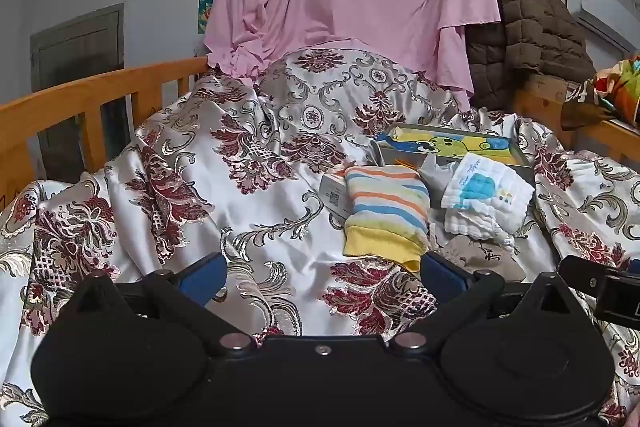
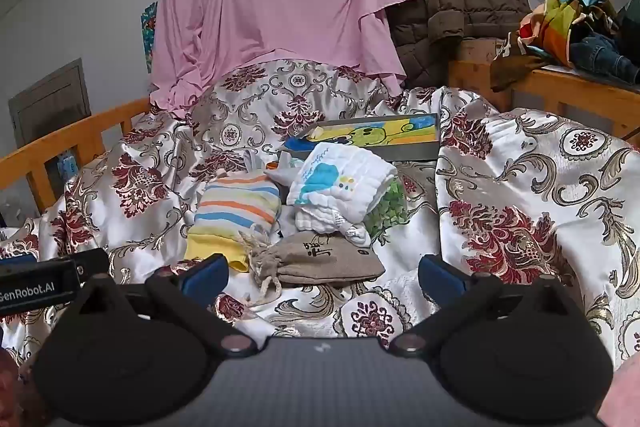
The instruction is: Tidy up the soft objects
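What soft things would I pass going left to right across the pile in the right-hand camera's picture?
Striped yellow-cuffed cloth → beige drawstring pouch → bag of green bits. The white cloth with the blue print overlaps the middle ones, so I leave it out.

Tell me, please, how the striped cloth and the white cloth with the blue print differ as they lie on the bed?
The striped cloth has orange, blue and yellow bands; the white cloth is plain apart from one blue print. The striped cloth lies low on the bedspread; the white cloth sits higher, propped on other items. Both are folded, soft and untouched.
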